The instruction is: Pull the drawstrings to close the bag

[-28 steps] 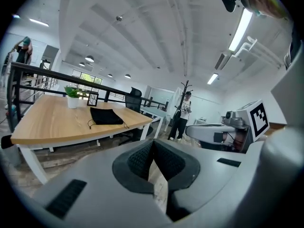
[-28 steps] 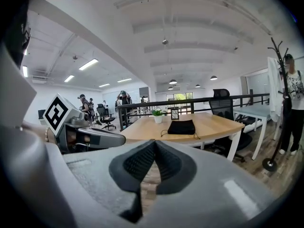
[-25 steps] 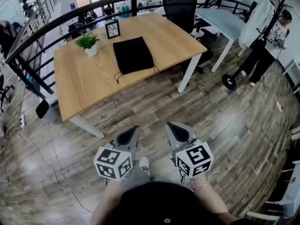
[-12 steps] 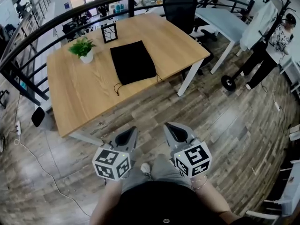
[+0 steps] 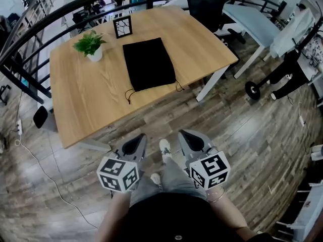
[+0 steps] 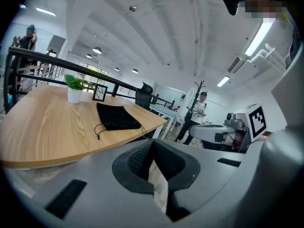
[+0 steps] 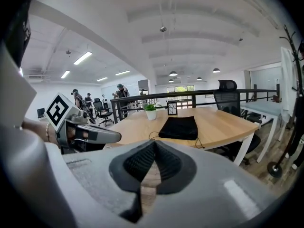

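Note:
A flat black drawstring bag point(image 5: 148, 63) lies on the wooden table point(image 5: 91, 105), its mouth toward the near edge. One thin cord point(image 5: 130, 94) loops out at the mouth's left corner, another cord point(image 5: 178, 87) at its right corner. The bag point(image 6: 116, 117) also shows in the left gripper view and the bag point(image 7: 179, 127) in the right gripper view. My left gripper point(image 5: 137, 141) and right gripper point(image 5: 185, 137) are held side by side over the floor, well short of the table. Both are shut with nothing between the jaws.
A potted plant point(image 5: 89, 45) and a small picture frame point(image 5: 122, 26) stand on the table behind the bag. A black railing point(image 5: 45, 21) curves behind the table. An office chair point(image 5: 206, 6), a second table point(image 5: 252, 21) and a person point(image 5: 295, 64) are at the right.
The table and bag have come closer and sit lower in the head view. Both grippers stay shut and level with each other in front of the body.

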Motion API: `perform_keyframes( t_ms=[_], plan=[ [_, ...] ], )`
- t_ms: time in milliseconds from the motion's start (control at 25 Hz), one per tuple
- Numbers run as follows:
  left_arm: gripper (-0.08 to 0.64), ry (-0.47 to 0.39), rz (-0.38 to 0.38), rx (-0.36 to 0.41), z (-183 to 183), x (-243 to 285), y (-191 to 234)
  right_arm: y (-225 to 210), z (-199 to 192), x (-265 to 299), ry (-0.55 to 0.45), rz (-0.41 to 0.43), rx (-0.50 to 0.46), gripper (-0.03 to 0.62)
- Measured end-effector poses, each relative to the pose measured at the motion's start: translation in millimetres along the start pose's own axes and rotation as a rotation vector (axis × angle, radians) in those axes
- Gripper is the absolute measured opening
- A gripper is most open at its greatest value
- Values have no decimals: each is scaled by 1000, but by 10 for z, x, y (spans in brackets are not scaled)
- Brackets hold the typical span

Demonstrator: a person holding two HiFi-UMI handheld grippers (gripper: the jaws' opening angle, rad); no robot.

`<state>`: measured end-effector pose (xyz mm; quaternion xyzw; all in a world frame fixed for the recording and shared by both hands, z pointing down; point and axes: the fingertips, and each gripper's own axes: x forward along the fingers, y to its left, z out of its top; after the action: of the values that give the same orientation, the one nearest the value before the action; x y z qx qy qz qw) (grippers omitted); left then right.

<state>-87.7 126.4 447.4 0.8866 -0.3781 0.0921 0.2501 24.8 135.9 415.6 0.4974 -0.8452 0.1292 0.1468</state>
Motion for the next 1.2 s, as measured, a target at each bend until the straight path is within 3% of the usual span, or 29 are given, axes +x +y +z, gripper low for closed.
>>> perform_keyframes(
  t_ms=[800, 1200],
  plan=[
    [16, -67, 192, -44, 1125, 1385, 881, -1358, 805, 1579, 9, 174, -65, 0],
    [15, -58, 254, -86, 1187, 1661, 1125, -1868, 800, 1899, 38, 169, -7, 0]
  ],
)
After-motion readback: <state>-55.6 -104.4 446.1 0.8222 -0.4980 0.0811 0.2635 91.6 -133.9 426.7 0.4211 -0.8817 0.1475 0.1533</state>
